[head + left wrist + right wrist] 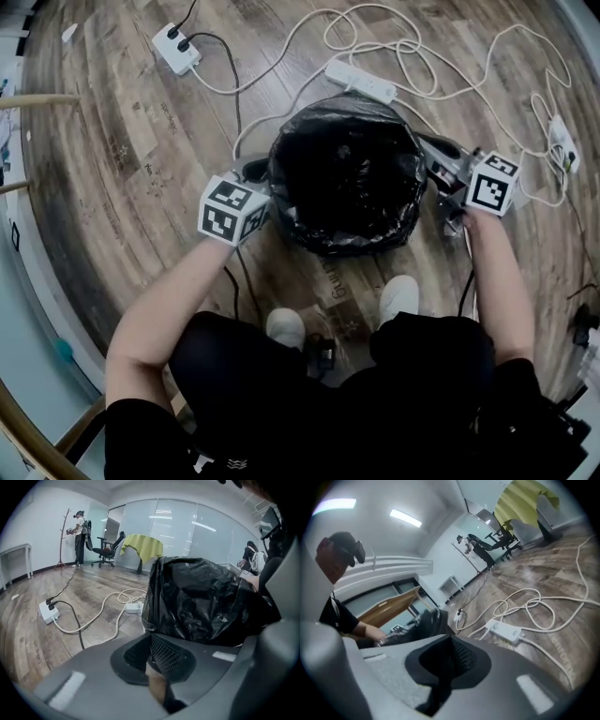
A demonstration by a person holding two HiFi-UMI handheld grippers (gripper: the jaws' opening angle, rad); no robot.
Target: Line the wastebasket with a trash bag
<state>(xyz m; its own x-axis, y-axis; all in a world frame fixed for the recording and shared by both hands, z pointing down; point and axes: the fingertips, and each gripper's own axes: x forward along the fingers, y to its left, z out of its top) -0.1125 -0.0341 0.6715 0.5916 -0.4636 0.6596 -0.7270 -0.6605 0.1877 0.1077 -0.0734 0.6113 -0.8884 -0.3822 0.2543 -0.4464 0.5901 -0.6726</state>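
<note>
The wastebasket stands on the wooden floor in front of my feet, fully wrapped in a black trash bag (pixel 347 169) whose mouth gapes open. My left gripper (pixel 258 169) presses against the bag's left rim. In the left gripper view its jaws (pixel 150 641) are shut right at the hem of the bag (pixel 201 597), apparently pinching thin film. My right gripper (pixel 429 150) sits at the bag's right rim. In the right gripper view it (pixel 450 641) is shut, with dark film trailing below the pads and the bag (pixel 426 620) just beyond.
White power strips (pixel 175 47) (pixel 361 82) and looping white cables (pixel 441 56) lie on the floor behind the basket. My shoes (pixel 286 326) (pixel 400 297) stand close in front. Far off are a person (pixel 79 531), an office chair (pixel 110 548) and a yellow-draped table (pixel 143 545).
</note>
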